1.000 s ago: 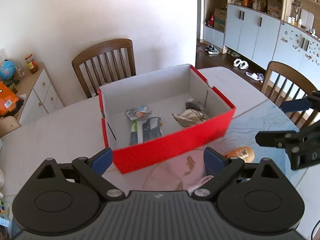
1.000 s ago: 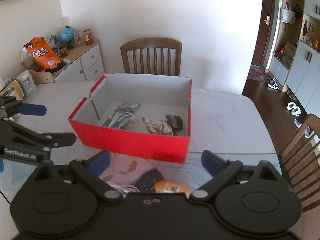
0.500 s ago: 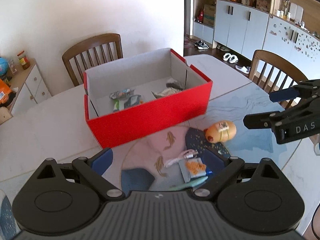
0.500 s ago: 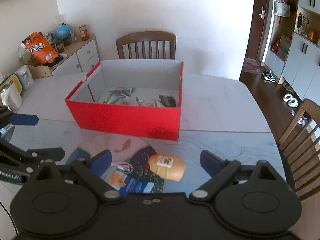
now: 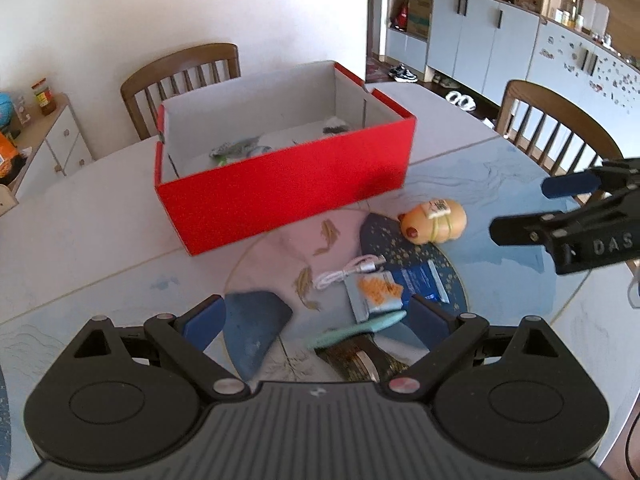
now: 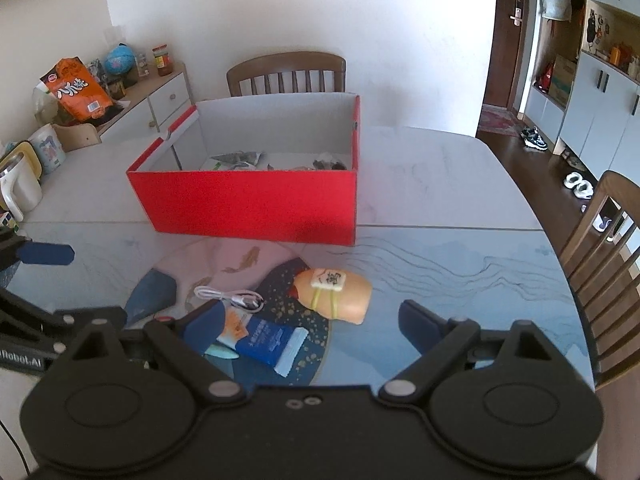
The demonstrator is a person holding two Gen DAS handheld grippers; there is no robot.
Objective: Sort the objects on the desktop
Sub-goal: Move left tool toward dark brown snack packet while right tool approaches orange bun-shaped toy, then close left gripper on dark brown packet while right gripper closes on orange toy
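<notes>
A pale table (image 6: 440, 184) fills the view beyond both tongs. A red box (image 6: 256, 204), open on top and holding a few wrappers, sits ahead of them. Nearer, an orange plush toy (image 6: 340, 294) lies ahead of the right tongs (image 6: 310, 326), whose jaws are spread wide and empty. A blue packet (image 5: 418, 282) and white cable (image 5: 350, 272) lie just ahead of the left tongs (image 5: 316, 326), also wide and empty.

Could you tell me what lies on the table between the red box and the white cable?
Nothing loose: between the red box and the white cable only the table mat's printed fish show, clearest in the left wrist view.
</notes>
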